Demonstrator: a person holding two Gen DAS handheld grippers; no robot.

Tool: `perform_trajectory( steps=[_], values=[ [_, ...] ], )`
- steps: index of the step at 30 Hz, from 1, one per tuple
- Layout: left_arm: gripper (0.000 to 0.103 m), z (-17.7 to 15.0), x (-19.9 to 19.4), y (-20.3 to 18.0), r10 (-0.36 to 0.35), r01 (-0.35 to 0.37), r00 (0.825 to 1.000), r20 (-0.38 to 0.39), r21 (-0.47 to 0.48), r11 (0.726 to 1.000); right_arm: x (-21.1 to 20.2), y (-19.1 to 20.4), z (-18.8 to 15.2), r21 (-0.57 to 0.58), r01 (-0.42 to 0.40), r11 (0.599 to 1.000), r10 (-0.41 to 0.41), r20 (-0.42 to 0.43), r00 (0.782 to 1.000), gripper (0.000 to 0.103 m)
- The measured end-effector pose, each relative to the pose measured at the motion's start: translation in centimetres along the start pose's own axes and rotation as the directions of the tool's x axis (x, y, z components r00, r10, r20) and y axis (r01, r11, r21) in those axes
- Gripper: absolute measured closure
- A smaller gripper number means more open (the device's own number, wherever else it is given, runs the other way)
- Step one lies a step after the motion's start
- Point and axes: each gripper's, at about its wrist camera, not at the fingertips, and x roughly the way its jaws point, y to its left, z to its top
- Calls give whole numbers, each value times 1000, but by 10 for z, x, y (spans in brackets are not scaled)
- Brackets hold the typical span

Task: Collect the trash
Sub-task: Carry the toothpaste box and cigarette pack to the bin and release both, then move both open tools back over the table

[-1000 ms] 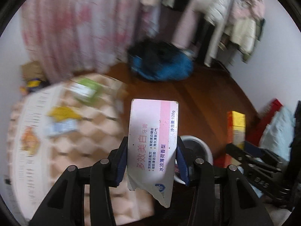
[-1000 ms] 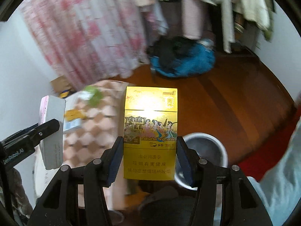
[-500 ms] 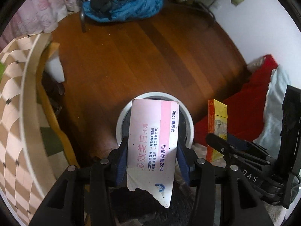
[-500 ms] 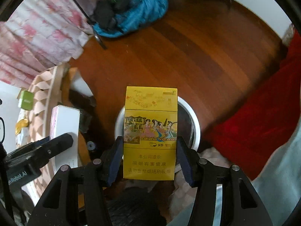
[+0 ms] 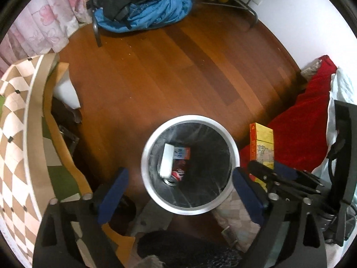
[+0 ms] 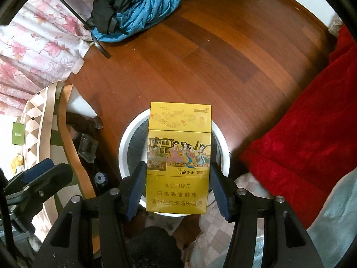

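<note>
A round white-rimmed trash bin (image 5: 232,143) with a black liner stands on the wooden floor below both grippers. Inside it lie the white and pink toothpaste box (image 5: 167,160) and a red can (image 5: 177,174). My left gripper (image 5: 178,192) is open and empty above the bin. My right gripper (image 6: 177,188) is shut on a yellow cigarette box (image 6: 178,156) and holds it upright over the bin (image 6: 125,147). The cigarette box also shows in the left wrist view (image 5: 262,143), right of the bin.
A table with a checkered cloth (image 5: 13,134) stands at the left, with a green box (image 6: 17,134) on it. A red blanket (image 6: 312,134) lies at the right. A blue and black clothes heap (image 5: 142,6) lies on the floor at the back.
My left gripper opened and the toothpaste box dropped into the bin. Both grippers tilted further down over the bin. The right gripper still holds the cigarette box.
</note>
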Motion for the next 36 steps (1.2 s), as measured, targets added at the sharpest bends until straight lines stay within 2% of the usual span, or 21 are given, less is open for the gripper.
perform_trajectory(
  steps=[1,2,3,5,7,15,28,36],
  values=[
    [5,-1,-2,0,7,-7,1000,5,2,1000,-3,2,-1,-2,6,1000,-6,3,1000,27],
    [5,-3,-6,0,14,-14,1000,10,3,1000,-6,2,-2,-4,14,1000,-14,8,1000,21],
    [5,-1,-5,3,18,-18,1000,13,2,1000,-9,3,-2,-8,17,1000,-17,12,1000,16],
    [5,-2,-9,7,32,-32,999,25,5,999,-16,6,-3,-11,42,999,-42,17,999,15],
    [5,-4,-15,10,47,-47,998,37,3,999,-23,9,-5,-17,62,998,-62,17,998,0],
    [5,-15,-47,18,92,-92,992,88,-2,996,-57,22,-17,-55,135,989,-135,9,991,0],
    [5,-38,-113,16,109,-110,975,196,-10,994,-131,36,-49,-72,127,989,-121,76,990,0],
    [5,-53,-157,24,102,-98,956,276,-28,995,-181,57,-65,-89,85,992,-71,146,987,0]
  ],
)
